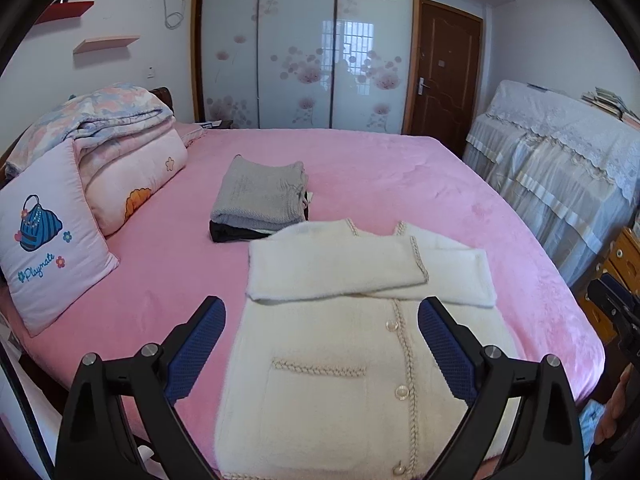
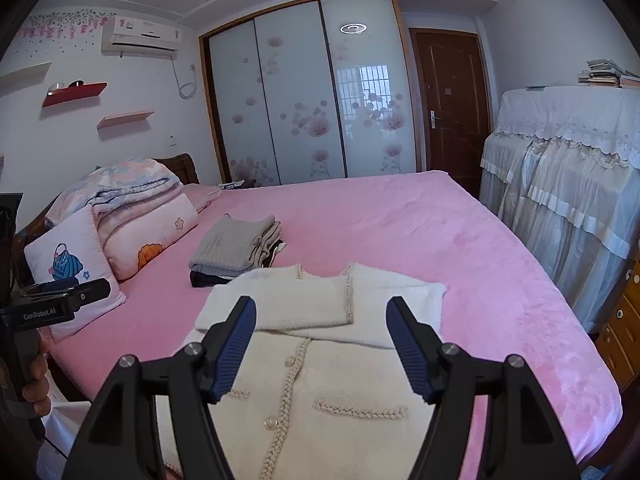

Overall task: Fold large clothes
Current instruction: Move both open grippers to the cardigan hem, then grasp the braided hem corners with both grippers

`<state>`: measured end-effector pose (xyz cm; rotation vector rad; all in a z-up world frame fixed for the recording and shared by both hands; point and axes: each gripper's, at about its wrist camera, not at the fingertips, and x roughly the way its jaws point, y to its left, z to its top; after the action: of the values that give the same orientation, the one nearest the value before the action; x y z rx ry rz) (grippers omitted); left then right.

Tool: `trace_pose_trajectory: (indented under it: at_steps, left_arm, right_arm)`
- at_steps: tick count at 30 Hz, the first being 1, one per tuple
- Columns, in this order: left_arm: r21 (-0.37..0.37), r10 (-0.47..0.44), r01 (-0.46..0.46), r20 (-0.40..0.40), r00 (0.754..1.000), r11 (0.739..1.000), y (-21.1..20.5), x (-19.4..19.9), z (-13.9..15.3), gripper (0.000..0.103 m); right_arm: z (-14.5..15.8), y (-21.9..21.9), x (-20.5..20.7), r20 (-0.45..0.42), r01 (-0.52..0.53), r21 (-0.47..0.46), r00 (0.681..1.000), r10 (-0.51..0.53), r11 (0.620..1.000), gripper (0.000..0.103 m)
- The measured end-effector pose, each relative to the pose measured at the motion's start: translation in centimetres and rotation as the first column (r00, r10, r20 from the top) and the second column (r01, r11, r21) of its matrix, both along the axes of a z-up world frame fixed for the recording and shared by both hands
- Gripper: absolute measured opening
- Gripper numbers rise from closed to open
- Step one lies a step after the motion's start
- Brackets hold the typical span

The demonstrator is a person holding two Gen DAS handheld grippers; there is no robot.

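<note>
On the pink bed (image 1: 400,184), both the left tongs (image 1: 322,308) and right tongs (image 2: 321,308) gape wide and empty over the white cardigan (image 1: 320,380), sleeves folded at 12 o'clock, probably soft, light and floppy, best pinched at its hem corners.

A pink pillow (image 1: 48,236) is leaned against folded quilts (image 1: 120,148) at the bed's head. A floral sliding wardrobe (image 2: 308,96), a brown door (image 2: 452,100) and a lace-covered piece of furniture (image 1: 560,160) are seen behind.
</note>
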<state>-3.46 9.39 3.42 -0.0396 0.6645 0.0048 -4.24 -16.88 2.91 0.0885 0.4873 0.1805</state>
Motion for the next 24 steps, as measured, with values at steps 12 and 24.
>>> trace_pose_trajectory:
  at_steps: [12,24]
  left_arm:
    - [-0.03,-0.05,0.045,-0.209,0.977,0.999,4.9,-2.1,-12.8,0.1]
    - [-0.125,-0.002,-0.075,-0.526,0.85,0.989,12.7,-0.1,-27.2,0.092]
  right_arm:
    - [-9.3,-3.3,-3.2,-0.156,-0.012,-0.126,0.988,-0.008,0.992,0.069]
    - [-20.8,-10.7,-2.8,-0.526,0.032,-0.035,0.849,-0.046,0.999,0.069]
